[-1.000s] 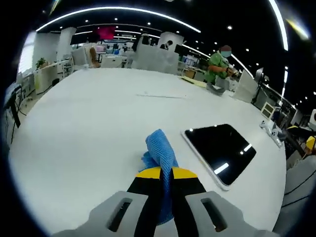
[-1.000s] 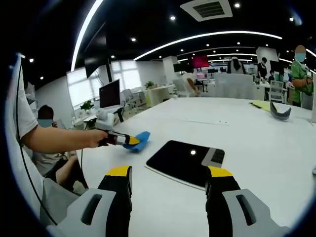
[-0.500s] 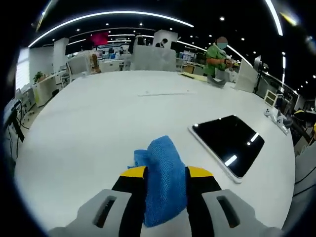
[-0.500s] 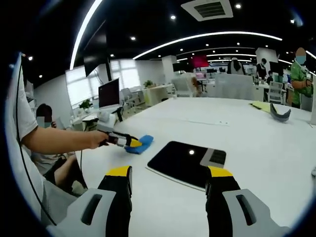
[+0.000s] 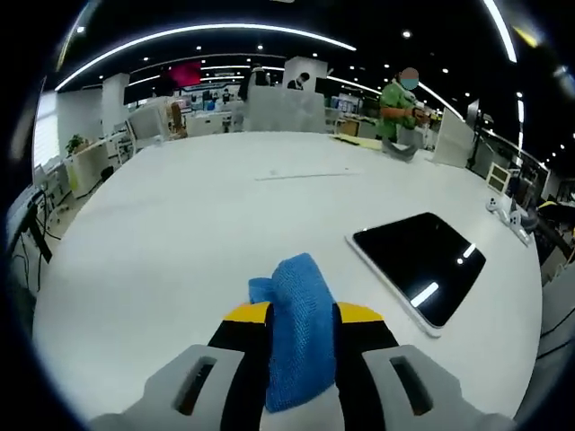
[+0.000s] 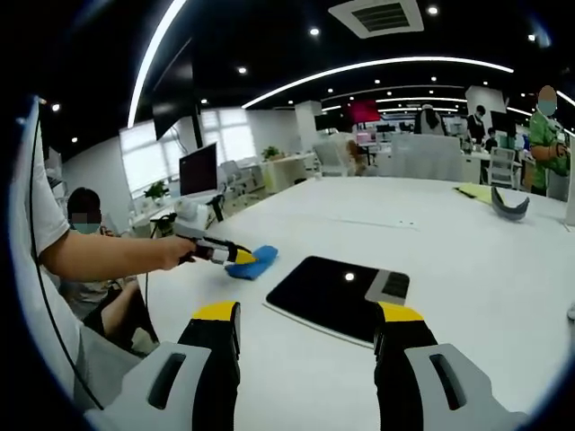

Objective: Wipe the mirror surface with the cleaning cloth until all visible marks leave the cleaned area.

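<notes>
Our left gripper [image 5: 302, 316] pinches the blue cleaning cloth [image 5: 301, 328], seemingly just off the white table [image 5: 180, 215]. Our right gripper [image 6: 308, 330] gapes wide, holding nothing, near the dark mirror [image 6: 337, 287].

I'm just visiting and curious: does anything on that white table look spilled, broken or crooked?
Nothing stands out. The mirror lies flat on the table, and the left hand-held gripper holds the blue cloth beside it, apart from the glass.
</notes>
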